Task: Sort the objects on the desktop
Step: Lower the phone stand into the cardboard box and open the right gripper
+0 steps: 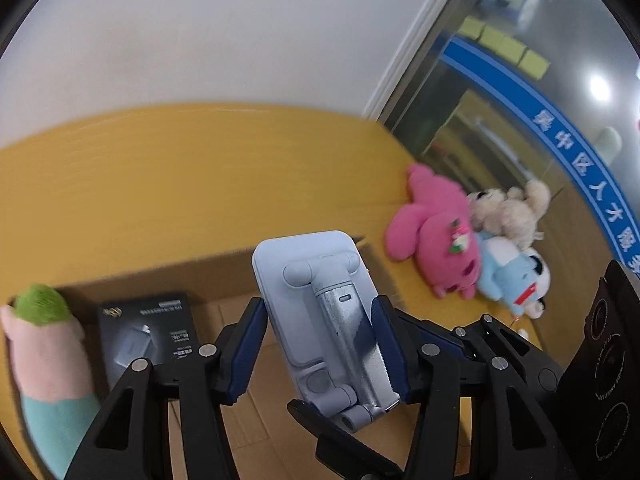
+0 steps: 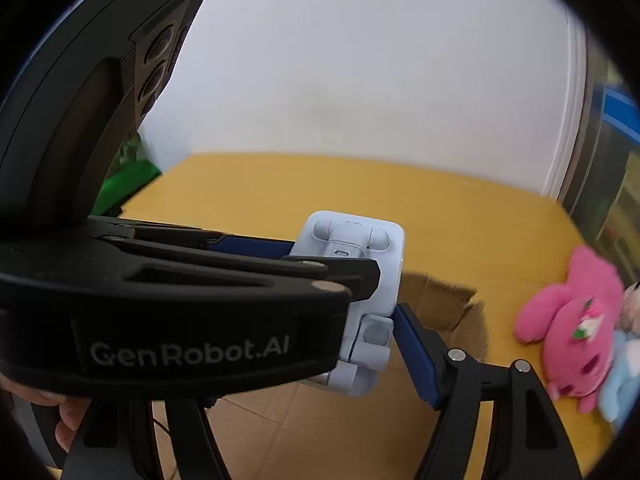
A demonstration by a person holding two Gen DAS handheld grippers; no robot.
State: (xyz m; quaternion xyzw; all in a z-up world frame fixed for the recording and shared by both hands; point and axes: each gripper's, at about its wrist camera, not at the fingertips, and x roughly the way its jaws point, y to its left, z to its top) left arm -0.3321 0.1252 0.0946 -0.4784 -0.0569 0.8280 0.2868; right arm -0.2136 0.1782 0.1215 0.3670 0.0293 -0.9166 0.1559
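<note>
Both hand-held grippers clamp one pale-blue folding phone stand above the open cardboard box; next, lower and release inside.

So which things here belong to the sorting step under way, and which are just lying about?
In play: phone stand, clamped in left gripper; cardboard box beneath it; black packet and green-topped plush inside.
Lying about: pink plush, cream plush, blue plush on the table; yellow sticky notes on the glass.
</note>
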